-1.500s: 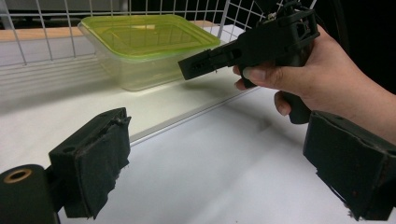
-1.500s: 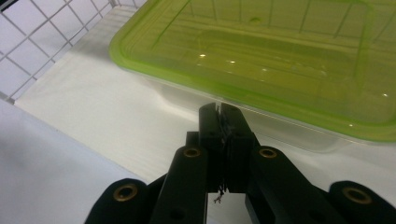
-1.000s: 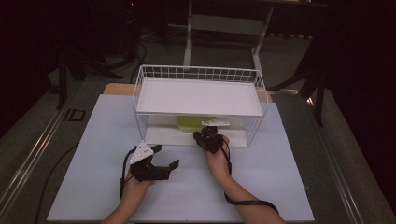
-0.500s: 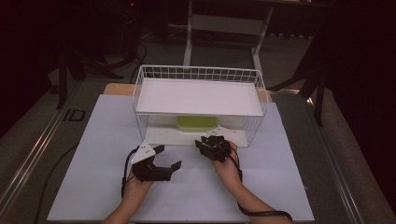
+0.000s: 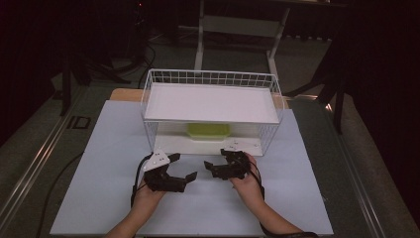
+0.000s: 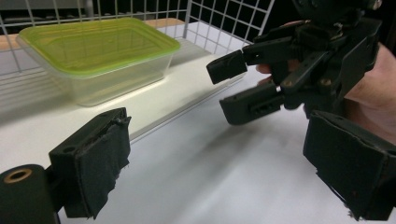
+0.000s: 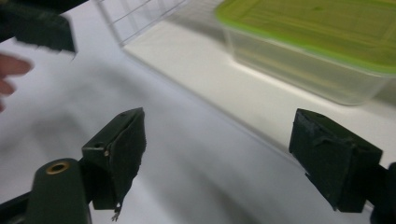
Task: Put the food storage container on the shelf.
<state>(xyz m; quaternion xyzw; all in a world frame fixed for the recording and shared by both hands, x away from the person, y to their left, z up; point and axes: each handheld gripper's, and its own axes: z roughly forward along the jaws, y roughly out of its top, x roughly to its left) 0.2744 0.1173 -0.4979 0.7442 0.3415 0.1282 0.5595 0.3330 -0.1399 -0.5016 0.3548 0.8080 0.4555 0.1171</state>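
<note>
Both tools stand on the surface in front of the wire rack (image 5: 212, 111), near its front edge. Your left tool (image 5: 174, 167) has its jaws spread, with nothing between them. Your right tool (image 5: 218, 160) is likewise wide apart and empty — its jaws have just been opening. The box with the green lid (image 5: 208, 131) rests on the rack's lower shelf, toward the back, under the white upper shelf (image 5: 210, 102).

Risks from here: the box sits deep under the upper shelf, so a tool reaching in too high would likely strike the shelf edge or the wire side. The two tools also face each other closely; a careless swing could knock them together.

Compared with a second ago, your right tool has pulled back from the rack's opening — then its jaws were at the box.
</note>
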